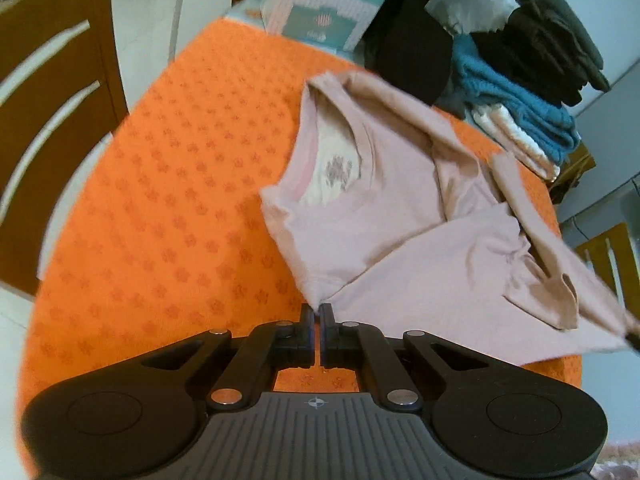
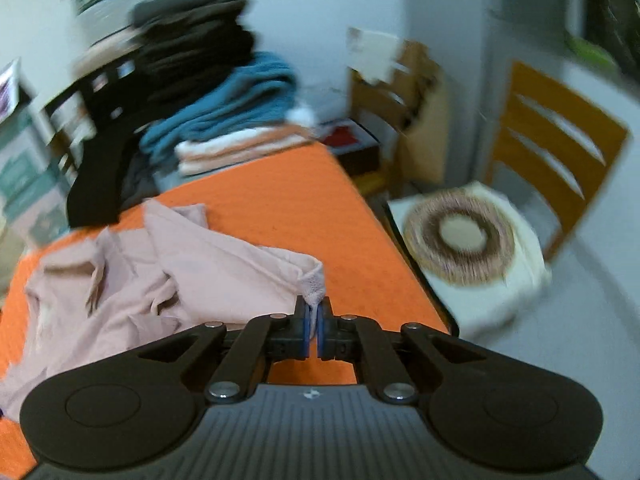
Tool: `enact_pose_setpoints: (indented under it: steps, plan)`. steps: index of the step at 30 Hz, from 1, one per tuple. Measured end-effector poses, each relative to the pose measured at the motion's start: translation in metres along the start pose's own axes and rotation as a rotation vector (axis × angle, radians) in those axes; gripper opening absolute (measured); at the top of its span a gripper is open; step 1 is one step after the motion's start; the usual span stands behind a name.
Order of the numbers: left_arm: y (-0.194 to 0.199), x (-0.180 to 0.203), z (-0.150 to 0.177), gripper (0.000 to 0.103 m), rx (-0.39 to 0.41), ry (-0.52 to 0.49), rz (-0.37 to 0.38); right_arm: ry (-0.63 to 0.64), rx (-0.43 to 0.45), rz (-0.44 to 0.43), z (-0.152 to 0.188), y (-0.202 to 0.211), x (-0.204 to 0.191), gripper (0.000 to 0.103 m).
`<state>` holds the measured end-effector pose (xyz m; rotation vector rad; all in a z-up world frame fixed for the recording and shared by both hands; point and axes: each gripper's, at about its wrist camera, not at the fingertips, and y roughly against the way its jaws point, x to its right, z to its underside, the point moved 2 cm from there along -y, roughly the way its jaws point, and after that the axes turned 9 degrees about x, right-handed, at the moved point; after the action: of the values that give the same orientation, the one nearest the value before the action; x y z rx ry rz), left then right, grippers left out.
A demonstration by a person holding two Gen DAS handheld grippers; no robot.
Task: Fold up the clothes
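Note:
A pale pink shirt [image 1: 400, 216] lies crumpled on the orange tablecloth [image 1: 168, 200], neck opening toward the far left in the left wrist view. My left gripper [image 1: 319, 309] is shut on a corner of that shirt. In the right wrist view the same pink shirt [image 2: 168, 280] spreads to the left, and my right gripper [image 2: 314, 305] is shut on a bunched hem edge of it. The far tip of the right gripper also shows at the right edge of the left wrist view, pinching the stretched cloth.
A pile of folded clothes [image 1: 532, 80], dark on top, teal and white below, stands at the table's far end, shown again as the pile [image 2: 216, 92]. Boxes [image 1: 328, 4] sit behind. Wooden chairs [image 1: 52, 92] flank the table; one chair [image 2: 548, 160] carries a round cushion [image 2: 460, 236].

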<state>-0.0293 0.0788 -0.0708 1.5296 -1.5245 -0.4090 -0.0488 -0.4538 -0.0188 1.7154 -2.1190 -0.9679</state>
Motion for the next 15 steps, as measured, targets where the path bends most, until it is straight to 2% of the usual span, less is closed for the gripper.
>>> enact_pose_setpoints:
  steps: [7, 11, 13, 14, 15]
  plan:
    - [-0.007, -0.02, 0.023, 0.004, -0.102, 0.003, -0.058, -0.117, -0.155, 0.066, 0.071, -0.011, 0.036, 0.004]
    - [-0.023, -0.031, 0.037, 0.003, -0.146, 0.029, -0.103, -0.1, -0.231, 0.085, 0.099, -0.029, 0.035, 0.005]
    - [-0.027, -0.035, 0.041, 0.004, -0.158, 0.045, -0.118, -0.076, -0.259, 0.08, 0.1, -0.034, 0.031, 0.006]
    - [-0.025, -0.037, 0.04, 0.005, -0.146, 0.063, -0.109, -0.051, -0.268, 0.078, 0.099, -0.035, 0.028, 0.009]
    - [-0.023, -0.038, 0.038, 0.005, -0.137, 0.08, -0.11, -0.013, -0.269, 0.079, 0.095, -0.034, 0.024, 0.017]
